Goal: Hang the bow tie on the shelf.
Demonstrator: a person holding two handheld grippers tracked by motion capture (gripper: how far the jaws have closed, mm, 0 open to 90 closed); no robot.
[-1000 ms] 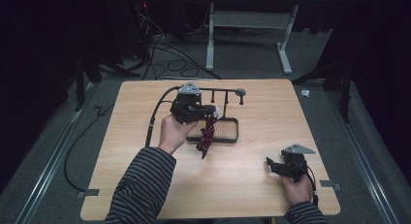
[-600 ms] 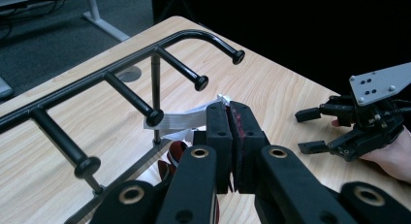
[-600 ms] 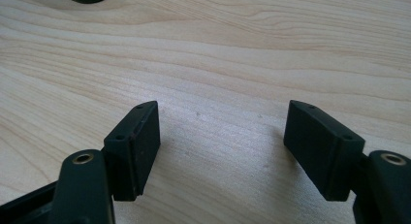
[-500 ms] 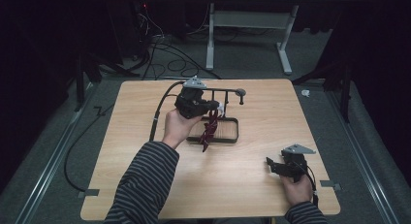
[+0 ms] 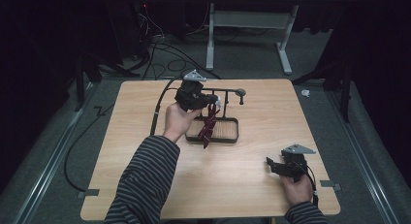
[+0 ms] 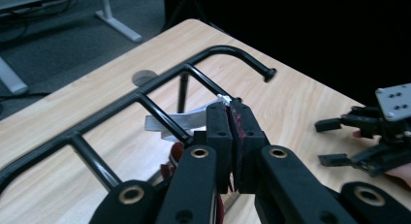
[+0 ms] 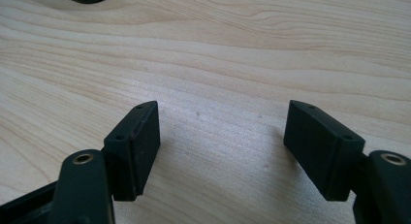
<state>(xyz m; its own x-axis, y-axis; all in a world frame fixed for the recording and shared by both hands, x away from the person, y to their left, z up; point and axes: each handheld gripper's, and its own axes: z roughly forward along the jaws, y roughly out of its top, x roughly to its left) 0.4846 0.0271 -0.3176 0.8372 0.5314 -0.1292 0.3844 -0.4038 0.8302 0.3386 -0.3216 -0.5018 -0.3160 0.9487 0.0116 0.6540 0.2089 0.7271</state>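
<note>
My left gripper (image 6: 231, 118) hid most of the dark red cloth (image 6: 237, 121); its kind stayed unclear.

Lab-type recording room, dark surround. Bare wooden table (image 5: 252, 185) on grey carpet (image 5: 53, 151); black cables (image 5: 160, 44) trail over the floor; a white desk frame (image 5: 286, 44) stands behind; tape marks (image 5: 91, 192) by the table's corners.

Light: tabletop (image 5: 252, 185) evenly lit from overhead, surroundings falling to near-black | Shadows: soft and faint, pooled on the wood under the jaws | Glare: mild pale sheen on the grain ahead of the jaws | Focus: jaws softly blurred up close, background grainy and dim
</note>
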